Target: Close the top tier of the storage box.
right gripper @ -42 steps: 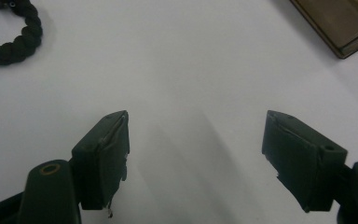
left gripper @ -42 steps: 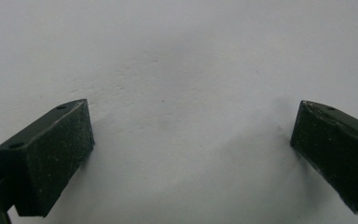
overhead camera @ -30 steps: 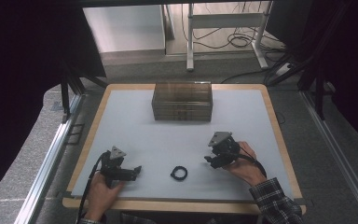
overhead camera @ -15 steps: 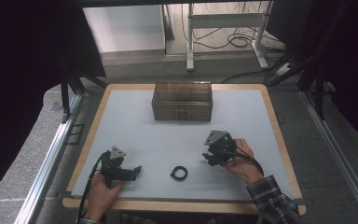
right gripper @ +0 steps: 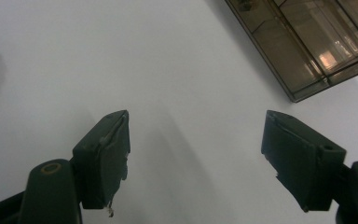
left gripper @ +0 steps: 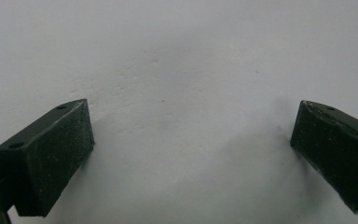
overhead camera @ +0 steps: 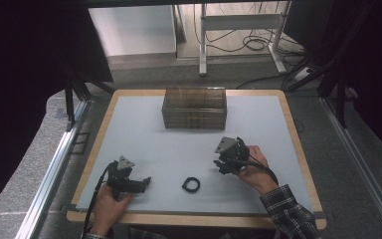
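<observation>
Left to right, with the small black ring as landmark. Left of the ring, near the table's front edge, the left gripper lies low over the white surface, pointing toward the ring; in the left gripper view its jaws stand wide apart with only bare tabletop between them. The ring itself lies flat on the white surface, apart from both grippers, roughly midway between them. Right of the ring and a little farther back, the right gripper is held in the person's hand, jaws spread and empty, angled down at the table. Well behind the ring stands a clear brown compartment box, a corner of which appears in the right gripper view. Judged by its look, the ring is light, thin and probably pliable, apt to slide on the smooth top; a pinch across one side of its band, from above, seems the surest hold.
</observation>
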`<action>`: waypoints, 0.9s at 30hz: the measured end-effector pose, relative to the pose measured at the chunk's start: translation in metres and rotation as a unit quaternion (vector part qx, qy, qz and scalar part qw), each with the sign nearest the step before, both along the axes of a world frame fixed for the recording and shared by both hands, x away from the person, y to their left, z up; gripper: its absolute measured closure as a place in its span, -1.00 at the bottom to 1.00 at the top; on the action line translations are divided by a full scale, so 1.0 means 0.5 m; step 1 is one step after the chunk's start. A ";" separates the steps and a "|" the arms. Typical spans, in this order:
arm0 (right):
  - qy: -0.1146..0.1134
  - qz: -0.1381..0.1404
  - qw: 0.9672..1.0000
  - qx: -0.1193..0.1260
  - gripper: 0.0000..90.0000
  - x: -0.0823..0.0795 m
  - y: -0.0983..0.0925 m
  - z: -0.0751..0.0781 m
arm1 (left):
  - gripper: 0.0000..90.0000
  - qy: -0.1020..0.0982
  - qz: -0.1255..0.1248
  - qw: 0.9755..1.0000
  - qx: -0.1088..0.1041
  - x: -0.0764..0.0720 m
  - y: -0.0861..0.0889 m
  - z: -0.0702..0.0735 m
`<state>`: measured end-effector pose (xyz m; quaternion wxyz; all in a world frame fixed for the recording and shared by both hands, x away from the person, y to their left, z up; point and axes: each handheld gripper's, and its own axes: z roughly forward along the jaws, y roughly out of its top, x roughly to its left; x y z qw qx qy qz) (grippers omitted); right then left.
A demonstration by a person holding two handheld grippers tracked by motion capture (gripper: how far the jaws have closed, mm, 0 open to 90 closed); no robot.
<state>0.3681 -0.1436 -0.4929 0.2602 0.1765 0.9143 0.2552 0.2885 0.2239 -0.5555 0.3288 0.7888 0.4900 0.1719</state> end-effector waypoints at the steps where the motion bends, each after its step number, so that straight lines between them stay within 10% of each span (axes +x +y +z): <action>1: -0.001 0.000 1.000 0.000 -0.47 0.000 0.001 0.000 | -1.00 0.000 0.000 1.000 0.000 0.000 0.000 0.000; 27: -0.044 0.004 0.999 -0.021 -0.39 0.015 0.038 0.006 | -1.00 -0.001 0.000 1.000 0.001 0.000 0.000 0.000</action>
